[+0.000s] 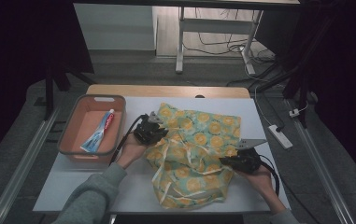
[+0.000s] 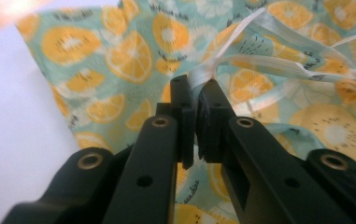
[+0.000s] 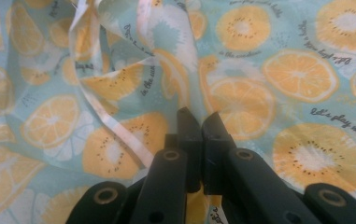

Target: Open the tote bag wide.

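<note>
Black jaws of the left gripper (image 2: 195,95) stand nearly together, pinching a white ribbon-like strap (image 2: 222,56) of the cloth; those of the right gripper (image 3: 199,122) stand together over the fabric, apparently nipping a fold. The citrus-print cloth (image 1: 199,149) lies crumpled mid-table, right of the orange basket (image 1: 68,135) with its toothpaste tube (image 1: 98,133). It looks light, limp and thin, likely best held at hems or straps.

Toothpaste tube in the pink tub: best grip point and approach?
Take the toothpaste tube across its flat middle, coming straight down from above. It lies flat and slanted on the floor of the pink tub, cap toward the far wall, and the tub's walls probably block a sideways approach. Turn the jaws to span the tube's narrow width.
</note>
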A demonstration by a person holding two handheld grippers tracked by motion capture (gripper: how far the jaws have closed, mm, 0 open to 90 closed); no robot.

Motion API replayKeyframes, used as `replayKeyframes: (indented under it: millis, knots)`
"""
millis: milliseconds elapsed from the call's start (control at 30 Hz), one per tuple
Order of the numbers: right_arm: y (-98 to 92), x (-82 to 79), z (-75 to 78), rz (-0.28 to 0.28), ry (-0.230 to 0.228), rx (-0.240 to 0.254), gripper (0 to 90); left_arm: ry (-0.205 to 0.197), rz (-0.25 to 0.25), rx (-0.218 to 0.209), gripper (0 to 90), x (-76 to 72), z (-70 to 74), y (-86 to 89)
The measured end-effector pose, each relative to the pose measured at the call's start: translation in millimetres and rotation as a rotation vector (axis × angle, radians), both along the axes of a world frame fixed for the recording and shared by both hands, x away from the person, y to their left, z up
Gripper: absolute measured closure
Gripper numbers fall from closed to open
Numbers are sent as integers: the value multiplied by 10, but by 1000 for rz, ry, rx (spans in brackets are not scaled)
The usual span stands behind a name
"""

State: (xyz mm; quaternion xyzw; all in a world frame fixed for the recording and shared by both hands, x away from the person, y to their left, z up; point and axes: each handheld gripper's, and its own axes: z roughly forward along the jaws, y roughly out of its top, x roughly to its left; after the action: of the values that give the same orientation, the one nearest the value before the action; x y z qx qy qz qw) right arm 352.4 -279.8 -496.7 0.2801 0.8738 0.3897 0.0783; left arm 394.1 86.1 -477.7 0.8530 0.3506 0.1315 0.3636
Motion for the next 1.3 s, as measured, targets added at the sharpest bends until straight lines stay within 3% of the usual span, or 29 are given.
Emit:
replayKeyframes:
  millis: [133,267,333,400,500,633,700,733,800,900,967,1200,1300]
  knots:
    - [-3,1,-11,-5,-1,-6,877,14,-9,11,780,9,-62,-32]
    - [-34,0,-4,-14,-5,4,867,-25,8,-27,491,-110,100,52]
    - [-44,0,1,-16,-6,8,864,-62,27,-61,390,-243,233,148]
    - [-48,1,3,-18,-7,11,864,-67,28,-88,329,-388,336,231]
    - [-46,4,3,-19,-9,11,864,-31,-24,-78,273,-628,378,278]
    - [-44,-5,10,-20,-9,11,864,6,-100,-30,243,-919,268,238]
    - [-43,1,10,-20,-12,14,865,32,-119,-16,246,-974,186,180]
    - [-42,4,10,-20,-12,14,864,32,-123,10,259,-983,143,140]
    - [-41,2,15,-20,-15,13,864,20,-121,76,366,-964,67,76]
    - [-68,-19,47,-21,-24,22,865,36,-145,76,715,-911,11,91]
    - [-113,-41,89,-22,-37,35,865,47,-139,59,850,-876,18,153]
    - [-344,-199,359,-40,-73,161,866,-4,-75,-19,886,-787,174,432]
    - [-414,-253,428,-42,-79,171,867,-12,-69,-56,887,-742,214,480]
